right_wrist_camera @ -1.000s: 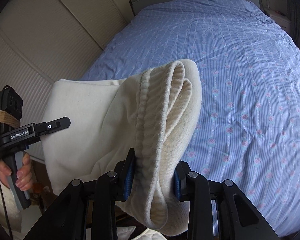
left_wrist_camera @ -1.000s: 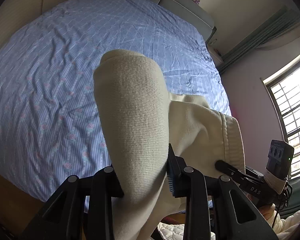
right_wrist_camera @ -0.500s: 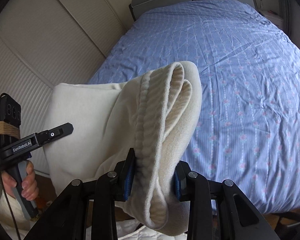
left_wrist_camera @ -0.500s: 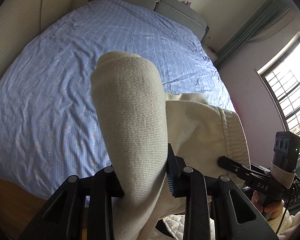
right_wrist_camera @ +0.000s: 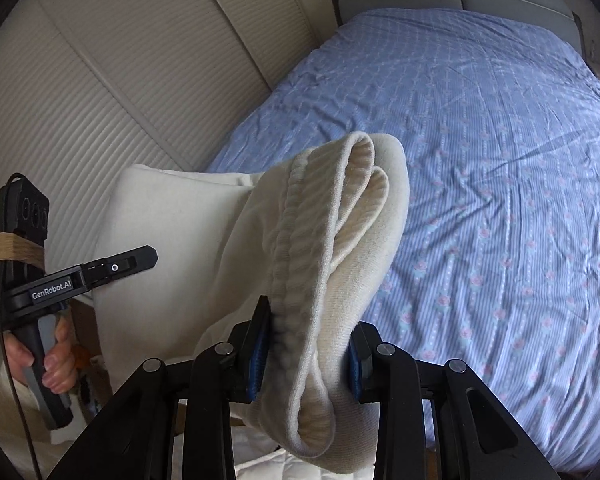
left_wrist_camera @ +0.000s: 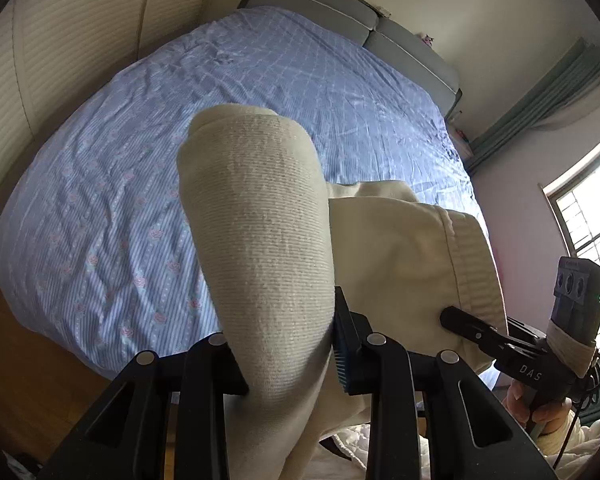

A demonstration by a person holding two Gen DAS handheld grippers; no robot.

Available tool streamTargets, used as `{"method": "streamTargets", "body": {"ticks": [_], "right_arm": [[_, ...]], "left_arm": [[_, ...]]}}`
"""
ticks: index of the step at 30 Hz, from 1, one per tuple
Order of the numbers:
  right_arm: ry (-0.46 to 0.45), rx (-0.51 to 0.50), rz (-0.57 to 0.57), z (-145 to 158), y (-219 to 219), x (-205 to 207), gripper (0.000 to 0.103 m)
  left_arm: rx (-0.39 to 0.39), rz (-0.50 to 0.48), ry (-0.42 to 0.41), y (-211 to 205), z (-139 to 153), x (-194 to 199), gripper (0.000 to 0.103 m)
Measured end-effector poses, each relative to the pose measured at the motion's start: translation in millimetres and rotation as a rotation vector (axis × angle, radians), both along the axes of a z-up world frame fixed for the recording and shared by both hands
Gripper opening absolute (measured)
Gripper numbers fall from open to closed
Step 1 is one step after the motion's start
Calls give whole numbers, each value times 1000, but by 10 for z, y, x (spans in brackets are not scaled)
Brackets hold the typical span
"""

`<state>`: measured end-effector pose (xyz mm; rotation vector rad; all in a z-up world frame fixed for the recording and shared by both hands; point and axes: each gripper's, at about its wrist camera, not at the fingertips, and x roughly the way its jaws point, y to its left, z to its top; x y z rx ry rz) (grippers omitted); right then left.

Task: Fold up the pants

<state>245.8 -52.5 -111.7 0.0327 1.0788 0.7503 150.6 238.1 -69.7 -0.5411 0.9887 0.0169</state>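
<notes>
Cream knit pants (left_wrist_camera: 260,232) hang in the air between both grippers, in front of the bed. My left gripper (left_wrist_camera: 288,360) is shut on one ribbed end of the pants, which bulges up over its jaws. My right gripper (right_wrist_camera: 306,344) is shut on the ribbed waistband end (right_wrist_camera: 320,240), folded in layers. The pants stretch between them as a cream sheet (right_wrist_camera: 172,224). The right gripper also shows in the left wrist view (left_wrist_camera: 500,344), and the left gripper shows in the right wrist view (right_wrist_camera: 112,268). The fingertips are hidden by cloth.
A bed with a blue flowered sheet (left_wrist_camera: 160,152) (right_wrist_camera: 500,160) lies ahead, with a grey headboard (left_wrist_camera: 340,12). A ribbed cream wardrobe (right_wrist_camera: 120,80) stands at the left. A window (left_wrist_camera: 588,224) is at the right. Wood floor (left_wrist_camera: 40,392) lies below the bed's near edge.
Both grippers have pulled back and risen a little from the bed while still holding the pants. More of the headboard, wall and floor shows now.
</notes>
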Motion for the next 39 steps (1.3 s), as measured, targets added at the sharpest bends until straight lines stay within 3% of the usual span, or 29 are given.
{"method": "streamTargets", "body": {"ticks": [7,21,32,39], "right_arm": [[-29,-26,19,104,564,112,33],[20,-28,-138,-35,2153,413,33],[63,-98,-161,-456,3097,1088,33],[106,-128,-175,-897,3488,1704,33]], "left_arm": [[-19,-29,-21,661,-49,189,30],[18,-219,36,2257,-191,976,30],[-9,-287,126,3139,-872,2099,30],[-46,-262,163,3511,-1314,2788,30]]}}
